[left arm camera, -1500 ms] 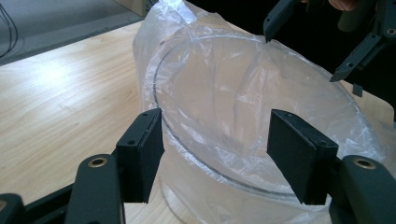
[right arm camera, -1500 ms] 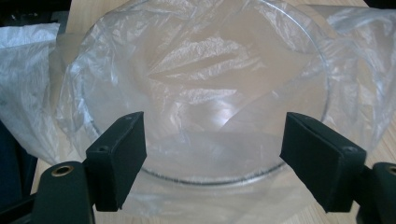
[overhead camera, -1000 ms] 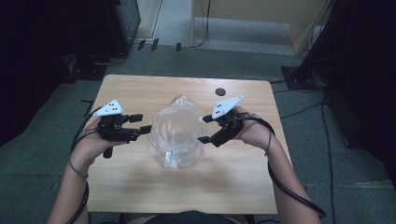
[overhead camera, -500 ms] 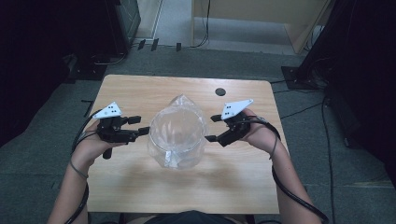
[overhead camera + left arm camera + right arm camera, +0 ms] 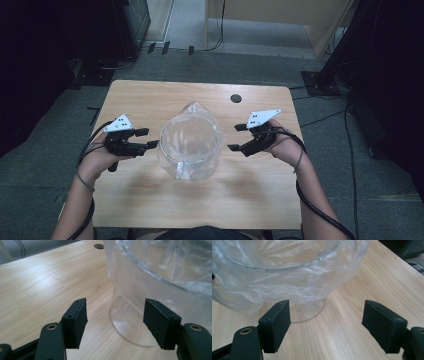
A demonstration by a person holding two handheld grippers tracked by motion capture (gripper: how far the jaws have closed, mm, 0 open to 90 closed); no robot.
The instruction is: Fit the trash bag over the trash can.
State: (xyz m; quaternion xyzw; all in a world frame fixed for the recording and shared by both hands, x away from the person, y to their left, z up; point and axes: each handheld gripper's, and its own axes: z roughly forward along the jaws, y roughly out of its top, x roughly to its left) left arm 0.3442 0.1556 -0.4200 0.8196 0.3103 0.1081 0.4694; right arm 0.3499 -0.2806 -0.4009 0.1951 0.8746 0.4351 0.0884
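In the high view, the person's forearms come in from the near edge of the wooden table, one at each side; the left hand holds the left gripper low over the table at the left, its jaws pointing to the right toward the clear container; the right hand holds the right gripper at the right, its jaws pointing to the left; both grey plates face up. The container stands in the middle of the table, and a thin plastic bag lines it and folds over its rim; the left gripper's jaw tips are just beside its left wall, while the right gripper's tips are near its right wall but apart from it; a small dark hole is in the table at the far side.

In the left gripper view, the two black jaws stand wide apart with nothing between the pads; the left gripper is released; the container rises just ahead and to the right, its round base on the wood between the jaw tips, not touched.

In the right gripper view, the jaws are also spread and hold nothing; the right gripper is released; the container, with the crumpled bag hanging over its rim, stands ahead and to the left, apart from the pads.
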